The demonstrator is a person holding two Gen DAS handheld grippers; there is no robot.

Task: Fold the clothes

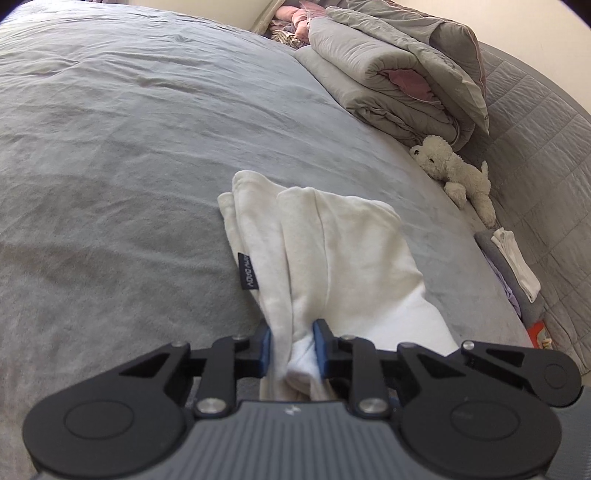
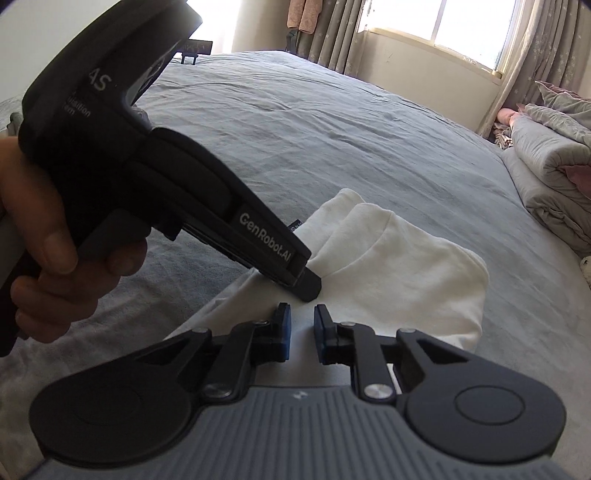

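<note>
In the left wrist view, the left gripper (image 1: 291,345) sat at the bottom centre of the frame, its 2 blue-padded jaws clamped on a bunched edge of the white garment (image 1: 325,251). The cloth was pinched between the pads and ran up from them toward the middle of the frame, where it lay in loose folds on the grey bedsheet (image 1: 129,166). A small dark label (image 1: 246,272) showed on the garment's left edge. At the upper right lay a rolled grey duvet (image 1: 391,77), with a white plush toy (image 1: 456,175) below it and a small folded white cloth (image 1: 517,264) at the right edge.

In the right wrist view, the right gripper (image 2: 302,334) was at the bottom centre, its jaws apart with only a narrow gap. The garment (image 2: 406,269) lay just ahead of and under them, flat white cloth showing in the gap; I could not tell whether the pads touched it. The left gripper (image 2: 308,286) reached in from the upper left, held by a hand (image 2: 55,236) at the left edge, its tip down on the garment just above the right jaws. A window (image 2: 469,26) stood at the upper right.
</note>
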